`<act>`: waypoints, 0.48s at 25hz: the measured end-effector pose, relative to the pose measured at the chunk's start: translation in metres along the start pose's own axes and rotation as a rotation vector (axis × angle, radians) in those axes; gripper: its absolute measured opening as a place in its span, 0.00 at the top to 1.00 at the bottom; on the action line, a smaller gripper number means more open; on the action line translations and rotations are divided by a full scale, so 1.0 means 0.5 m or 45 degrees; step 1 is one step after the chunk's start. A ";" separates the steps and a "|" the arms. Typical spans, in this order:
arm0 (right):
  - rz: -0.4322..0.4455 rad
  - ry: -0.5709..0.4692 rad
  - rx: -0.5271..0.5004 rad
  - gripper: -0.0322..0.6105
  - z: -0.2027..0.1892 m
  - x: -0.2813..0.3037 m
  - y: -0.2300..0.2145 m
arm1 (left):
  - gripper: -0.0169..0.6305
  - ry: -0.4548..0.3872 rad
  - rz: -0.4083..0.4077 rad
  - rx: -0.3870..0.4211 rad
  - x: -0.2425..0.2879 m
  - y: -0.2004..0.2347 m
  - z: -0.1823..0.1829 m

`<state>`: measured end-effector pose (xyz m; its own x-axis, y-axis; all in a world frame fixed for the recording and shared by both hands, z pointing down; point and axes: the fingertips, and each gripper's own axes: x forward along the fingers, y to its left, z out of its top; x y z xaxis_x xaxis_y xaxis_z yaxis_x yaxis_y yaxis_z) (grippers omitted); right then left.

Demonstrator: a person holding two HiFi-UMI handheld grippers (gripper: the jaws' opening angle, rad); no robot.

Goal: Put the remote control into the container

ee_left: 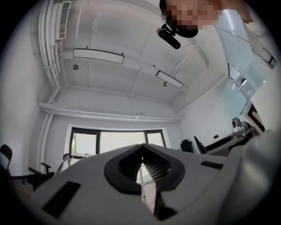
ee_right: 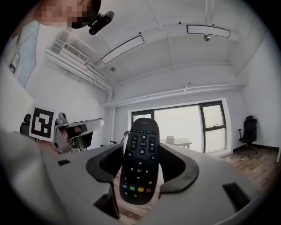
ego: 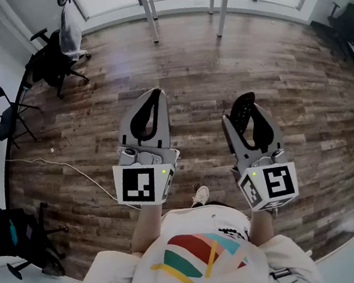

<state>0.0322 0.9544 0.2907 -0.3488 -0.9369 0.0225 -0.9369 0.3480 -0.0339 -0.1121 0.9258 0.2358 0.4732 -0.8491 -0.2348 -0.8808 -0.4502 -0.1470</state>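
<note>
Black remote control (ee_right: 139, 162), upright, clamped in right claw (ee_right: 141, 147)

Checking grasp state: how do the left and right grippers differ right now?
Load: the grey, black-padded right gripper clamps a black push-button remote control between its fingers; the matching grey left gripper holds nothing. Opening: the right gripper's fingers stand apart, pressed on the remote's sides; the left gripper's fingers meet at the tips. Shared: same build, both held out over the brown wood-plank floor.
</note>
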 end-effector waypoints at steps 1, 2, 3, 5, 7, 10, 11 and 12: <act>0.000 -0.006 0.011 0.55 0.000 0.001 -0.003 | 0.96 -0.003 -0.005 -0.004 0.003 -0.001 -0.001; -0.002 -0.010 0.020 0.55 -0.001 0.001 -0.006 | 0.96 -0.006 -0.010 -0.007 0.006 -0.003 -0.002; -0.005 -0.013 0.025 0.55 -0.001 0.002 -0.011 | 0.96 -0.009 -0.013 -0.008 0.009 -0.005 -0.003; -0.014 -0.018 0.028 0.55 -0.003 0.004 -0.023 | 0.96 -0.015 -0.016 -0.001 0.016 -0.009 -0.004; -0.011 -0.027 0.046 0.55 -0.005 0.005 -0.032 | 0.96 -0.008 -0.014 0.006 0.024 -0.010 -0.008; 0.013 -0.044 0.093 0.55 -0.008 0.007 -0.034 | 0.96 0.017 -0.017 0.023 0.032 -0.007 -0.016; 0.017 -0.045 0.104 0.55 -0.011 0.009 -0.035 | 0.96 0.022 -0.017 0.036 0.034 -0.006 -0.017; 0.019 -0.043 0.114 0.55 -0.014 0.011 -0.036 | 0.96 0.025 -0.014 0.051 0.036 -0.003 -0.017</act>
<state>0.0470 0.9430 0.2986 -0.3606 -0.9326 -0.0127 -0.9251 0.3593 -0.1230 -0.1024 0.9085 0.2401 0.4820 -0.8497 -0.2138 -0.8739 -0.4485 -0.1876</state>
